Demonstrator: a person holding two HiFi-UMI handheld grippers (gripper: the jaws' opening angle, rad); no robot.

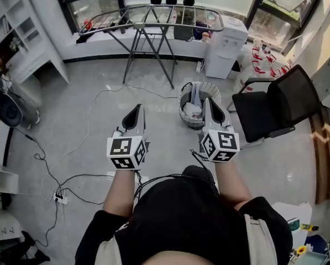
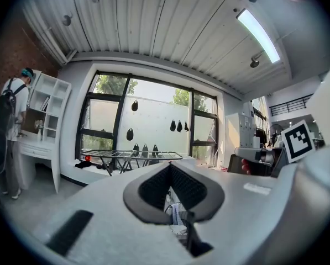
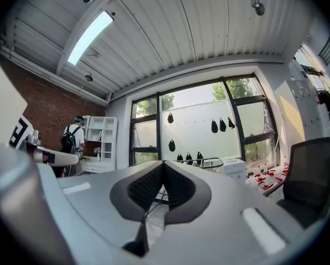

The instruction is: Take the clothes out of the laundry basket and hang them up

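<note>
- Left gripper (image 1: 136,108): jaws closed together, holding nothing.
- Right gripper (image 1: 208,101): jaws closed together, empty.
- Laundry basket (image 1: 182,101): on the floor just beyond the right gripper, apparently holding pale clothes (image 1: 191,110).
- Drying rack (image 1: 153,15): well ahead of both grippers.

The laundry basket (image 1: 182,106) was pale grey, its clothes (image 1: 191,110) white and light blue. The chair (image 1: 281,106) was black, the drying rack (image 1: 153,15) silver and the floor (image 1: 87,93) grey. The left gripper (image 1: 136,110) and right gripper (image 1: 208,102) were grey with black-and-white square patterns.
</note>
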